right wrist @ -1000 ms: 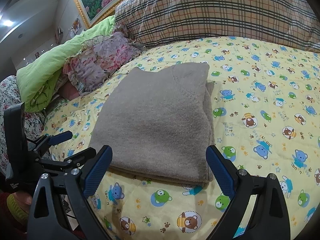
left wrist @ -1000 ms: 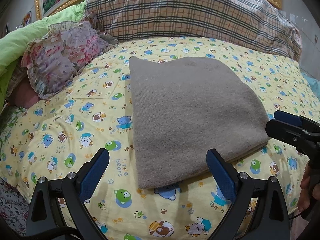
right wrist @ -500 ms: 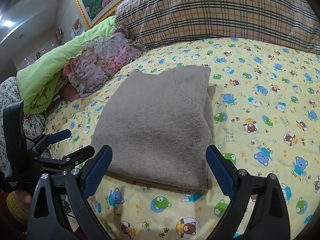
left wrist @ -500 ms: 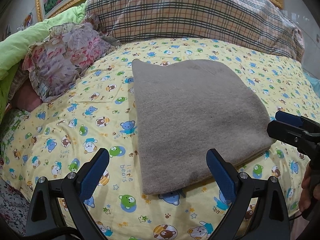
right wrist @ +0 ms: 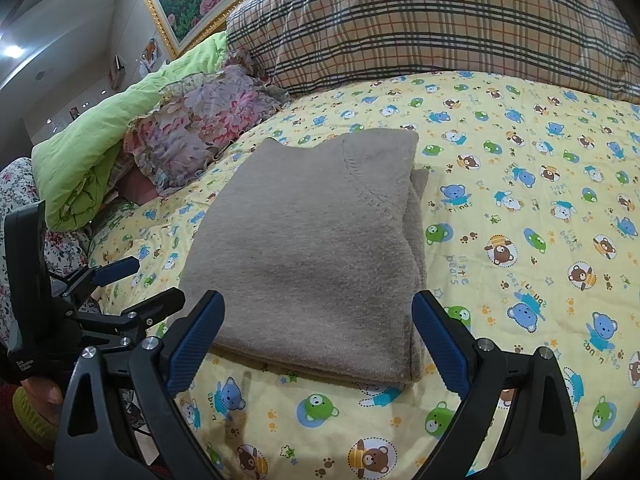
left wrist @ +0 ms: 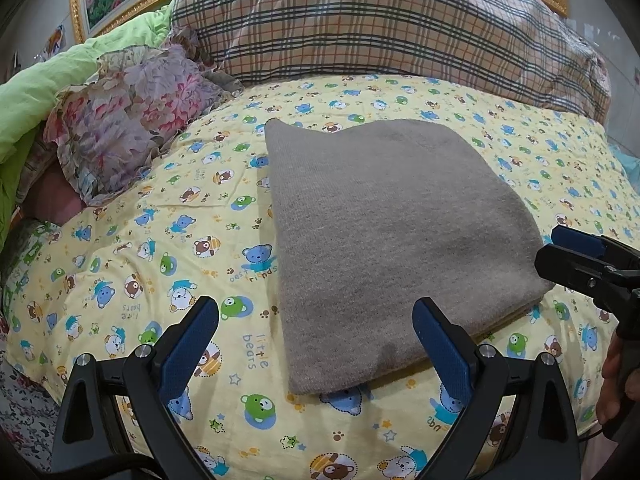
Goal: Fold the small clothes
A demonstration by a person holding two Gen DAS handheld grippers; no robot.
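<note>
Yellow bear-print sheet [left wrist: 168,184], printed "little bears" and "best friends". Plaid pillow [left wrist: 360,28] behind. Folded taupe knit sweater [left wrist: 384,240] lies mid-sheet. Left gripper [left wrist: 316,344] and right gripper [right wrist: 318,340] both spread wide, empty, near its front edge.

A plain grey-brown knitted garment [left wrist: 392,236] lies on a yellow bed sheet printed with blue, green and brown cartoon bears [left wrist: 168,240]. Behind are a tan plaid pillow with dark and orange lines [left wrist: 380,20], a pink-and-purple floral ruffled cushion [left wrist: 128,116] and a lime-green quilt [right wrist: 96,148].
</note>
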